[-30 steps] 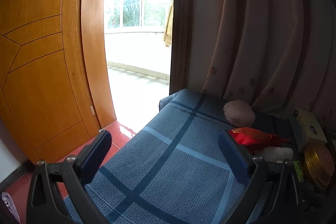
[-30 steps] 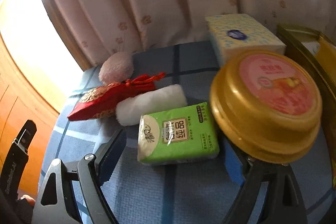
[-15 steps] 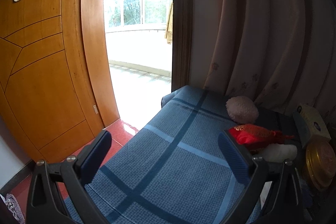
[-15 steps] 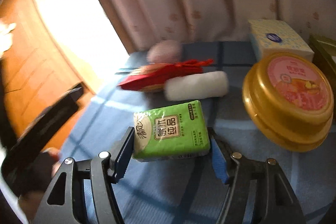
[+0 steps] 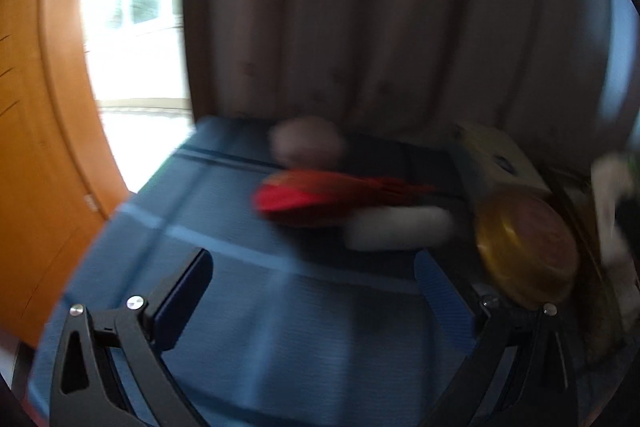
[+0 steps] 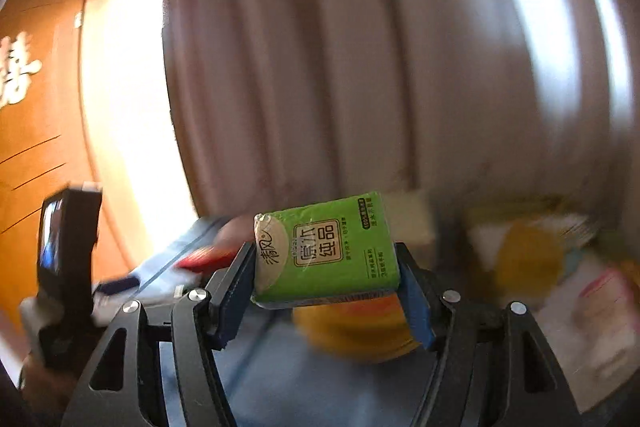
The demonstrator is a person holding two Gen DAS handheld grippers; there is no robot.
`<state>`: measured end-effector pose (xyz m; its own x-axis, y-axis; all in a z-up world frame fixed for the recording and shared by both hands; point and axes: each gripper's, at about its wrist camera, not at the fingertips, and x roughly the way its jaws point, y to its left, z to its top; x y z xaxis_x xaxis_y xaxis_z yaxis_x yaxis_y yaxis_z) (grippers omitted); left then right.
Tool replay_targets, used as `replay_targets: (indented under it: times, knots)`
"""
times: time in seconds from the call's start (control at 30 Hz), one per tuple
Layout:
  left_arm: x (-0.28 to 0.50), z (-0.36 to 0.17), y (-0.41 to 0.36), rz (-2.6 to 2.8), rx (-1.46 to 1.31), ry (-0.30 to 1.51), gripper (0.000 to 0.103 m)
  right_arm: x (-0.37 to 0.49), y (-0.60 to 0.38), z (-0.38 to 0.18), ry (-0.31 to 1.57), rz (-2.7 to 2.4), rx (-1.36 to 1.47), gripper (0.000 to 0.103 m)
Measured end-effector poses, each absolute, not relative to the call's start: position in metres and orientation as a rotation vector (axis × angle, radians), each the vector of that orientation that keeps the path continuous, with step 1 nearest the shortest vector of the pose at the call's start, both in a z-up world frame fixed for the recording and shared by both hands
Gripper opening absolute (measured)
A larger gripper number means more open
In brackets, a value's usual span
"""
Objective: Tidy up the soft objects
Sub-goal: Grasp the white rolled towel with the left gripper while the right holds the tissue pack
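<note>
In the left wrist view, an orange wooden door (image 5: 36, 155) was seen at the far left, with a bright doorway (image 5: 132, 39) beside it and a pale pleated curtain (image 5: 380, 27) filling the background. A blue checked fabric-covered surface (image 5: 248, 307) carried the things. The left gripper (image 5: 316, 291) was held above its near part with the jaws spread wide and nothing between the blue fingertips (image 5: 184, 299). Toward the far edge of the surface a pale pink fluffy ball (image 5: 308, 143) was seen, blurred, against the curtain. Just in front of it a red embroidered cloth pouch (image 5: 320, 197) lay, and a white rolled soft towel (image 5: 400, 227) lay touching its near right side. Near the right edge a pale yellow rectangular tissue box (image 5: 496, 163) stood at the back, with a round gold tin with a pink lid (image 5: 524, 247) in front of it.

In the right wrist view, the same door (image 6: 36, 131) and curtain (image 6: 360, 47) were shown, heavily blurred. The right gripper (image 6: 326, 279) was clamped on a green plastic-wrapped pack of tissues (image 6: 326, 251), which was gripped by its two short ends between the blue fingertips (image 6: 236, 287), tilted, and held clear above the surface. The gold tin (image 6: 356, 327) was seen below the pack, too blurred for detail.
</note>
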<state>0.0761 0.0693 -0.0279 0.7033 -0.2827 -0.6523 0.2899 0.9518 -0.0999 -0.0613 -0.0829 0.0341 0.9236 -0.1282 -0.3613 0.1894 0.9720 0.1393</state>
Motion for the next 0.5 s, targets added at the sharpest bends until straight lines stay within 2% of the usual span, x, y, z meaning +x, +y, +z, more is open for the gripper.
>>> replay_targets:
  times: [0.27,0.5]
  knots:
    - [0.098,-0.039,0.010,-0.364,0.062,0.791,0.102,-0.052,-0.130,0.034,0.273,-0.302,0.208,0.068]
    - [0.127,-0.049,0.007,-0.315,-0.028,0.882,0.102,-0.044,-0.145,0.022,0.308,-0.282,0.289,0.068]
